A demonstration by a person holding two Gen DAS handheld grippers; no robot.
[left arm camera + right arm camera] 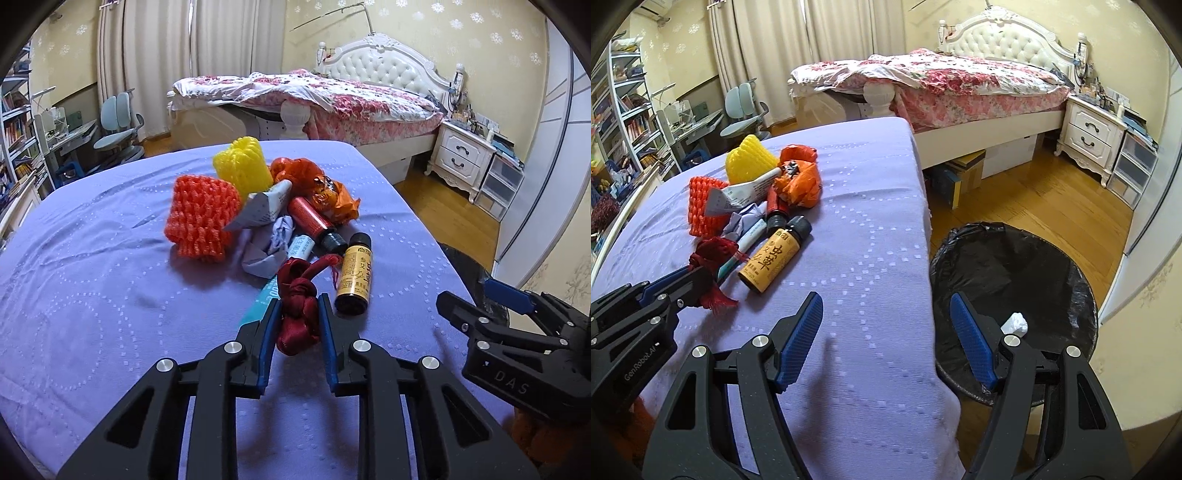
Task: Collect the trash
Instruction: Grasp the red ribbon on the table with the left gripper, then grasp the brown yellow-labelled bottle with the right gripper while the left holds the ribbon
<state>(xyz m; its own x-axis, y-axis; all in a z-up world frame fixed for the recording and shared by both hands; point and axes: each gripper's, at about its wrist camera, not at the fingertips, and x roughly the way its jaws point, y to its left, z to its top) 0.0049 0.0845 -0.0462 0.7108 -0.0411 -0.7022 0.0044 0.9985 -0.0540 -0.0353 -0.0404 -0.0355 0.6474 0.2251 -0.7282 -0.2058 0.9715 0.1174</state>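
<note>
- Left gripper (pixel 298 308): drawn in on a dark red knotted satin ribbon (pixel 298 314) at the near end of the litter pile; both blue pads (pixel 272 317) press its sides, so it reads as gripped
- Right gripper (pixel 886 325): jaws standing wide with nothing between them, poised over the counter edge, one finger above the bin
- Counter (pixel 92 258): flat surface under a lilac dotted cloth, carrying all the remaining trash
- Bin (pixel 1071 280): round floor bin lined with a black plastic bag, just beside the counter's right edge; one crumpled white paper wad (pixel 1015 323) already inside
- Amber glass bottle with gold label and black cap (pixel 355 275): lying on its side just beside the ribbon, apart from the pads
- Also in the pile: orange foam fruit net (pixel 201 218), yellow foam fruit net (pixel 242 166), red cylindrical bottle with black cap (pixel 314 221), crumpled orange plastic bag (pixel 317 184), folded printed paper leaflet (pixel 262 206), crumpled lilac tissue (pixel 269 247), teal-and-white tube (pixel 266 295) (partly under the ribbon)
- Step in hand, as judged: lifting the ribbon clear and carrying it to the bin
- Handling advice: raise it straight up first, since the loose fringed tail lies near the bottle and tube and could drag them; keep the squeeze firm, as satin is slippery; release only once well over the liner, avoiding the right gripper
</note>
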